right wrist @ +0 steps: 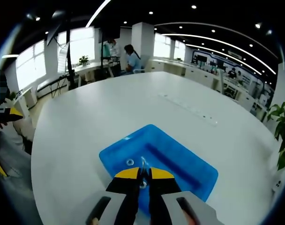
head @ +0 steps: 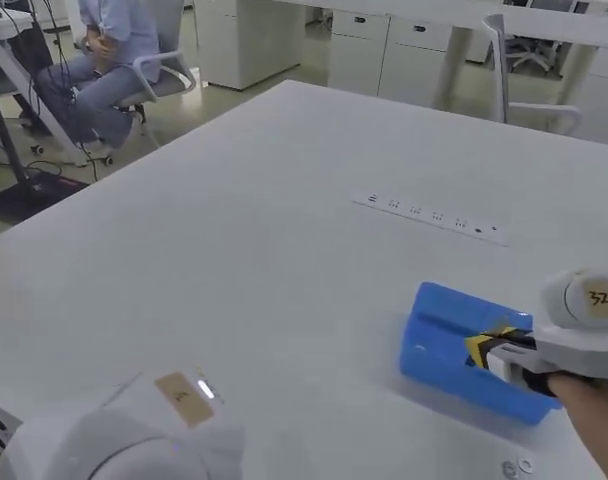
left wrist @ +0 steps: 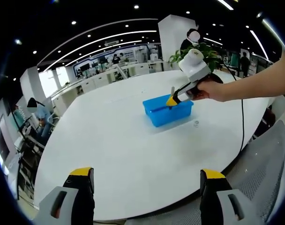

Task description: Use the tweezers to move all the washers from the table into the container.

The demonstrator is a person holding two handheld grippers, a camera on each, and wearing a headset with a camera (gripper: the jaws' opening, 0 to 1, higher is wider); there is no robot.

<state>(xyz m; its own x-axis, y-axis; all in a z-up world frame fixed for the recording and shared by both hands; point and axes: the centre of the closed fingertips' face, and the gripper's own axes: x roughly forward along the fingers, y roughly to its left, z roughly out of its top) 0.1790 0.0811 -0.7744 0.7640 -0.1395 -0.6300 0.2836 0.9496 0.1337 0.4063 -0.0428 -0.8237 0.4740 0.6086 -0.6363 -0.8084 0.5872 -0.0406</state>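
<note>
The blue container (head: 454, 375) sits on the white table at the lower right. My right gripper (head: 476, 350) hovers over it, shut on thin metal tweezers (right wrist: 143, 163) whose tips point down into the container (right wrist: 187, 171). One washer (right wrist: 130, 162) lies on the container floor just left of the tips. Two washers (head: 517, 466) rest on the table in front of the container. My left gripper (left wrist: 146, 177) stands open near the table's near edge, well away from the container (left wrist: 163, 119), with nothing between its jaws. The right gripper (left wrist: 172, 100) shows over the container there.
A flush white power strip (head: 429, 215) runs across the table behind the container. A person sits on a chair (head: 94, 60) beyond the far left table corner. White cabinets (head: 384, 55) line the back.
</note>
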